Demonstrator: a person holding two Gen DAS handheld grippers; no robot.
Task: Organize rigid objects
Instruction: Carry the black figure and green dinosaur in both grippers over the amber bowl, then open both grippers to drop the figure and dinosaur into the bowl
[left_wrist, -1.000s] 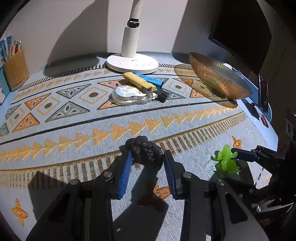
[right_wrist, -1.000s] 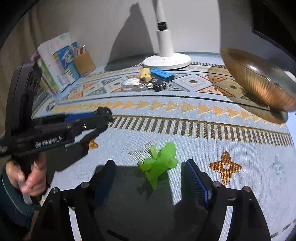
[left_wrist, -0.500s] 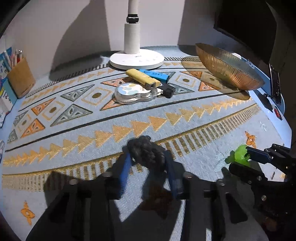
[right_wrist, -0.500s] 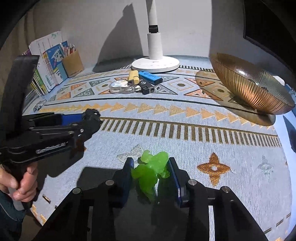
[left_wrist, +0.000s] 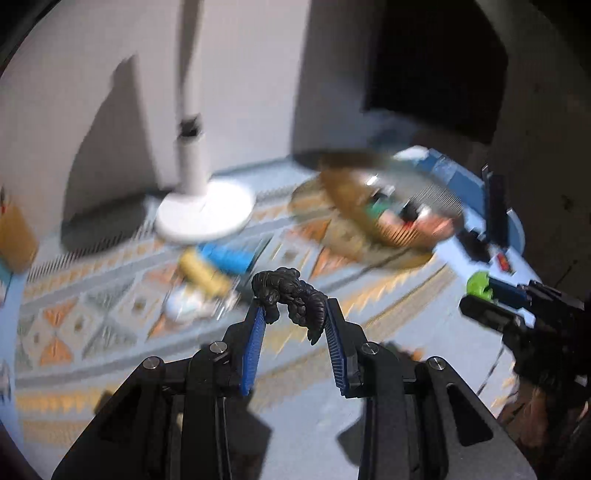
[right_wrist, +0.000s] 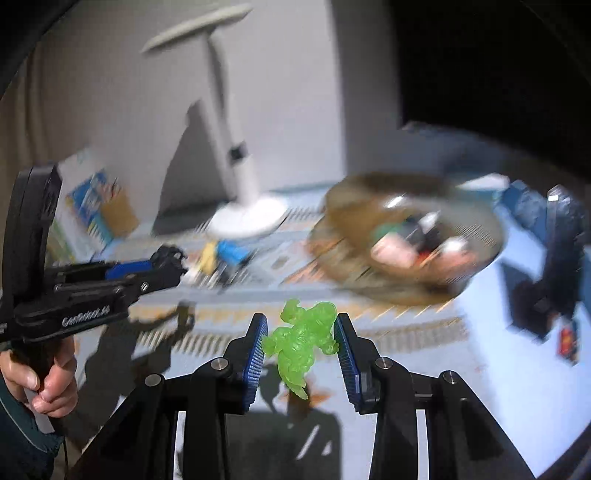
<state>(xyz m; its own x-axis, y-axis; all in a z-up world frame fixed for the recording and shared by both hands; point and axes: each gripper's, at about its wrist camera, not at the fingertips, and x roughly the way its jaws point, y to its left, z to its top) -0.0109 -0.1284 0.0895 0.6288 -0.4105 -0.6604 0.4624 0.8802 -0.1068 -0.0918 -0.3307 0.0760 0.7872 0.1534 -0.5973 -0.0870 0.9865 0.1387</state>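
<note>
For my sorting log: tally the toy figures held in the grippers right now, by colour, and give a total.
Black toy figure, held in the left gripper: 1
Green toy figure, held in the right gripper: 1
Total: 2

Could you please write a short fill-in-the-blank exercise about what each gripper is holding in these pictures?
1. The left gripper is shut on a small ____ figure.
2. The right gripper is shut on a translucent ____ figure.
3. The ribbed ____ bowl already holds several items.
4. The white lamp stands to the ____ of the bowl in both views.

Missing words: black; green; amber; left
</note>
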